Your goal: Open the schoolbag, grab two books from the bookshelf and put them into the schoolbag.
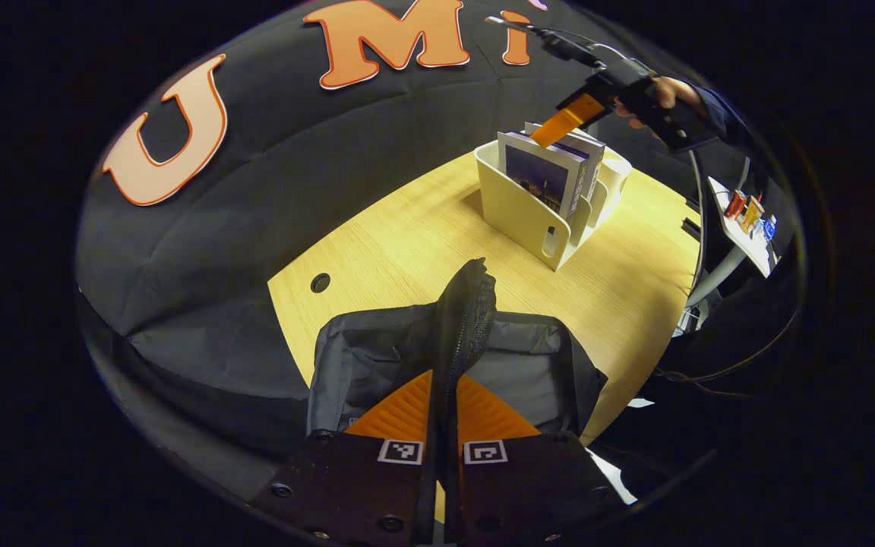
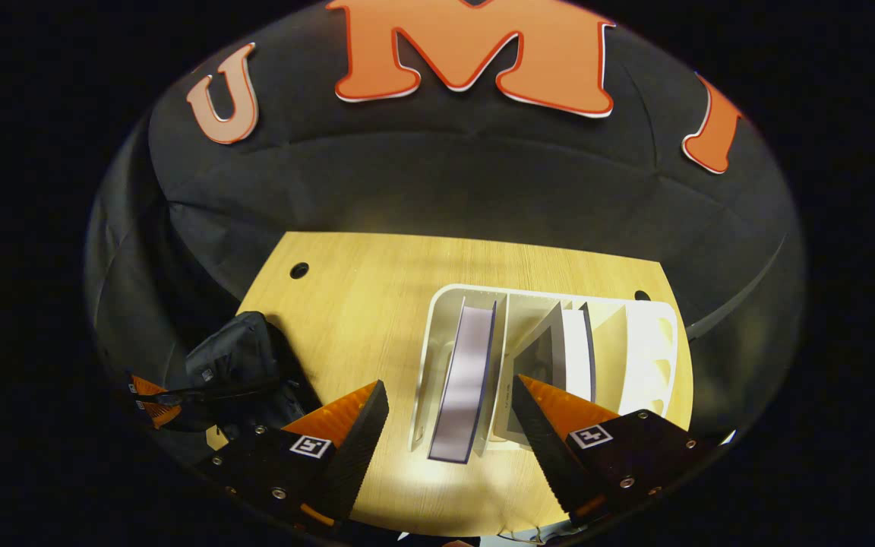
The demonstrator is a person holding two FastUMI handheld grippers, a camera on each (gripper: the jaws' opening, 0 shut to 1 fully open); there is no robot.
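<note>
Hovering over the pale wooden table (image 2: 346, 304), reaching for books.
Holding the black fabric schoolbag (image 1: 377, 357) flap clamped in left tool (image 1: 443, 410); spreading right tool (image 2: 445, 425) wide directly above the cream plastic bookshelf (image 2: 658, 342), straddling the upright purple-edged book (image 2: 468, 372), spine running away.

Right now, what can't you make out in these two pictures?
- Left gripper view: the schoolbag's inside, hidden by the flap the left gripper pinches.
- Left gripper view: small items on the side table, too small.
- Right gripper view: book covers in the bookshelf, seen edge-on.
</note>
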